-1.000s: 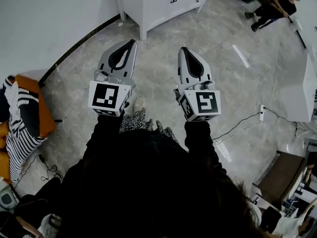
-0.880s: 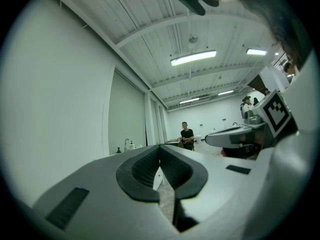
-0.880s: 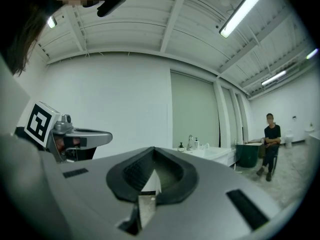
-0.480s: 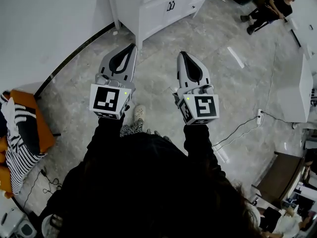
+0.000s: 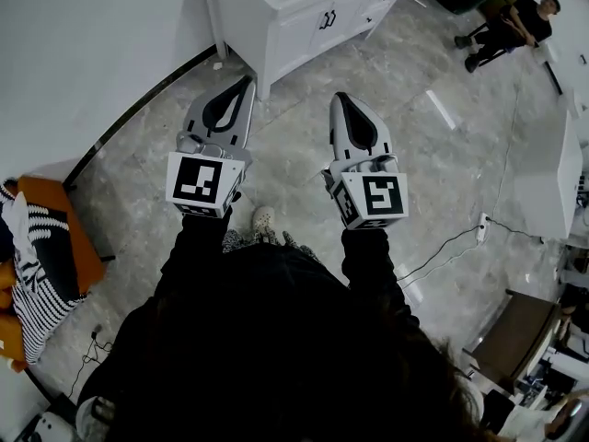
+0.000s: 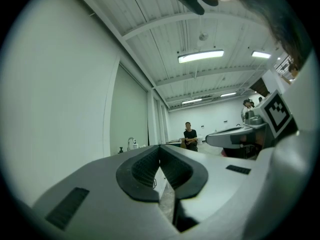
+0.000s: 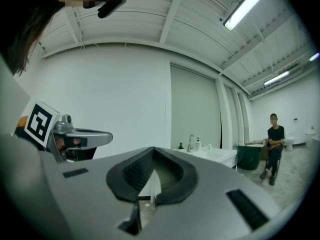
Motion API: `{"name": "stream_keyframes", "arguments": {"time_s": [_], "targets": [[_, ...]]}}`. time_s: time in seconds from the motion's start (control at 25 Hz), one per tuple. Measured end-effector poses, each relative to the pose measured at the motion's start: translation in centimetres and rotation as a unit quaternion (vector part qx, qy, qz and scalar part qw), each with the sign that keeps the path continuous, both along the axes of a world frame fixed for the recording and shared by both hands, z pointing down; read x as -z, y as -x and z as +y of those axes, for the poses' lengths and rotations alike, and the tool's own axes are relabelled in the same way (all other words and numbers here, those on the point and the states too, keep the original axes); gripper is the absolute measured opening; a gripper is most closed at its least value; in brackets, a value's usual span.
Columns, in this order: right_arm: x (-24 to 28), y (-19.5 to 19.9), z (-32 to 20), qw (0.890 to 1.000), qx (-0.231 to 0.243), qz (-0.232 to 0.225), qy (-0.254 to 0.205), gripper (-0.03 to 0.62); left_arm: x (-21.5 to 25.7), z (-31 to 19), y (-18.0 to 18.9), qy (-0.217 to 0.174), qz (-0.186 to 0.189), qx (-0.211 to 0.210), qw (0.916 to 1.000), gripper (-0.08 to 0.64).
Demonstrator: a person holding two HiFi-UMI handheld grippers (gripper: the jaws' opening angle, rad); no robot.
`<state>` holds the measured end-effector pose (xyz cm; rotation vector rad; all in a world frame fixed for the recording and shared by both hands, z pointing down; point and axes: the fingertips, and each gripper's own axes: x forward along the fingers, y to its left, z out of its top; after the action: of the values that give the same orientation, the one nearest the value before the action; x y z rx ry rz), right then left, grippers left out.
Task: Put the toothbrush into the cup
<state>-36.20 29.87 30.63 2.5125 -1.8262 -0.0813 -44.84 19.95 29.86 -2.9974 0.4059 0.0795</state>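
Both grippers are held side by side out in front of the person, pointing level over the marble floor toward a white vanity cabinet (image 5: 304, 12). My left gripper (image 5: 248, 79) is shut with nothing between its jaws, as the left gripper view (image 6: 159, 147) confirms. My right gripper (image 5: 338, 97) is also shut and empty (image 7: 152, 149). In the right gripper view the vanity top (image 7: 215, 155) carries a faucet (image 7: 191, 141) and small bottles (image 7: 198, 144). I cannot make out a toothbrush or a cup in any view.
An orange chair with striped cloth (image 5: 37, 247) stands at the left by the wall. A person sits at the far right (image 5: 515, 21). A cable and power strip (image 5: 482, 225) lie on the floor at the right beside white furniture (image 5: 552, 168). A green bin (image 7: 247, 156) stands by the vanity.
Both grippers and the person have moved forward together; the white cabinet sits nearer in the head view and the orange chair has slid back at the left. Both stay shut.
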Motion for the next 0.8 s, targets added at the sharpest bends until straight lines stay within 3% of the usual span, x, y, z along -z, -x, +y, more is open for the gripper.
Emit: {"name": "stream_keyframes", "arguments": {"time_s": [0.4, 0.8], "targets": [[1.0, -2.8, -5.2, 1.000, 0.006, 0.005, -0.012, 0.005, 1.4, -4.7, -2.8, -0.018, 0.005, 0.001, 0.9998, 0.009], [0.6, -5.8, -6.5, 1.000, -0.001, -0.003, -0.007, 0.005, 0.8, -6.1, -6.4, -0.018, -0.005, -0.014, 0.9997, 0.008]]}}
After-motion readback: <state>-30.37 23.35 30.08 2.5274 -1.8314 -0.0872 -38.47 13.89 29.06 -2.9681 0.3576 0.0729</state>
